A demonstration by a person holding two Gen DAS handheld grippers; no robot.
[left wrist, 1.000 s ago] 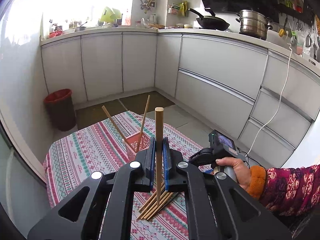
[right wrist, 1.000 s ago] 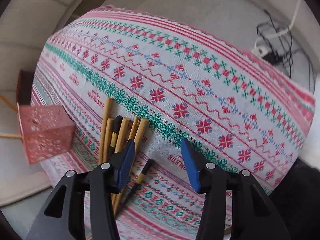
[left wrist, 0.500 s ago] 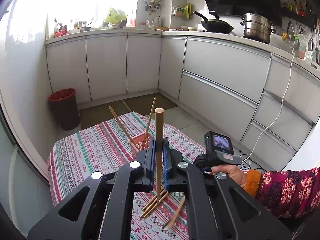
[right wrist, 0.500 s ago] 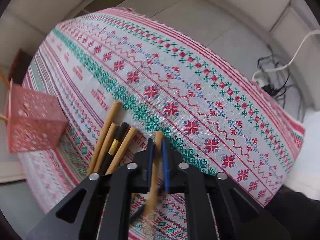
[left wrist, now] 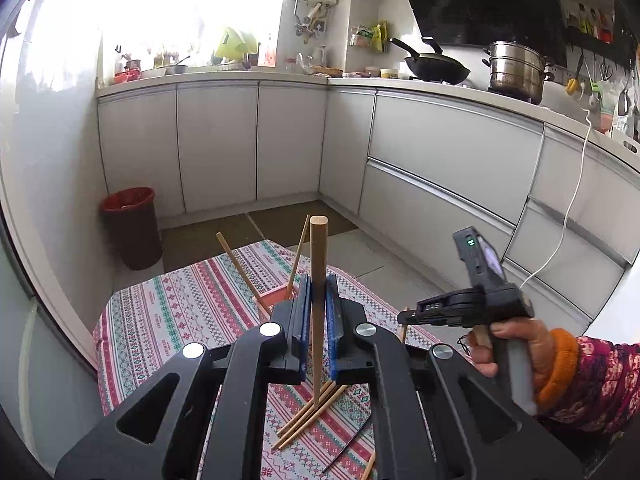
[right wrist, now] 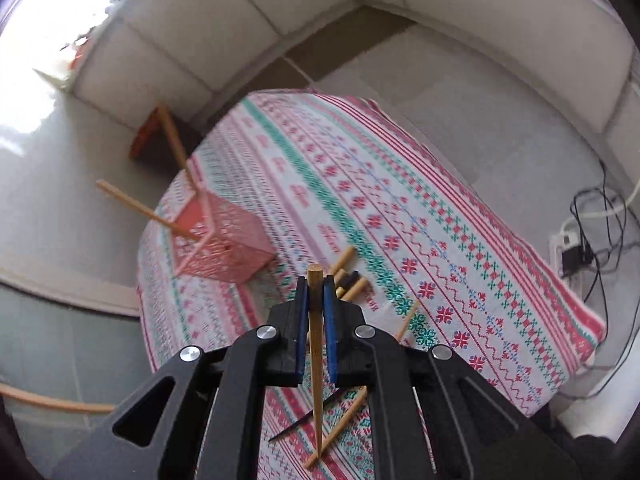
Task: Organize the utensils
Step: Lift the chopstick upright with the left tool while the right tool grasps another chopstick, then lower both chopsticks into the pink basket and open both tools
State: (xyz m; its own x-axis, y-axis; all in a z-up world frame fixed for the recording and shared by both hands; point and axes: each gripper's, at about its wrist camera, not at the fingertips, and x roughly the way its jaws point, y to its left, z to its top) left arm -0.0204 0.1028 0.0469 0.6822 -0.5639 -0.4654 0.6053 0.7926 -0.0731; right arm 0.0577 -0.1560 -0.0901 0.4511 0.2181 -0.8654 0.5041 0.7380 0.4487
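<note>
Both grippers, left [left wrist: 319, 312] and right [right wrist: 316, 312], are pressed together, each pinching one chopstick [right wrist: 316, 344] near its thick end. It looks light, stiff and smooth, so it may swivel. Ahead and left of the right gripper stands the pink holder [right wrist: 228, 248]; loose chopsticks [right wrist: 346, 276] lie just beyond the tips.

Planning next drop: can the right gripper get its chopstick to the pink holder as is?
Probably yes. The right gripper is shut on a chopstick, and nothing stands between it and the pink holder.
</note>
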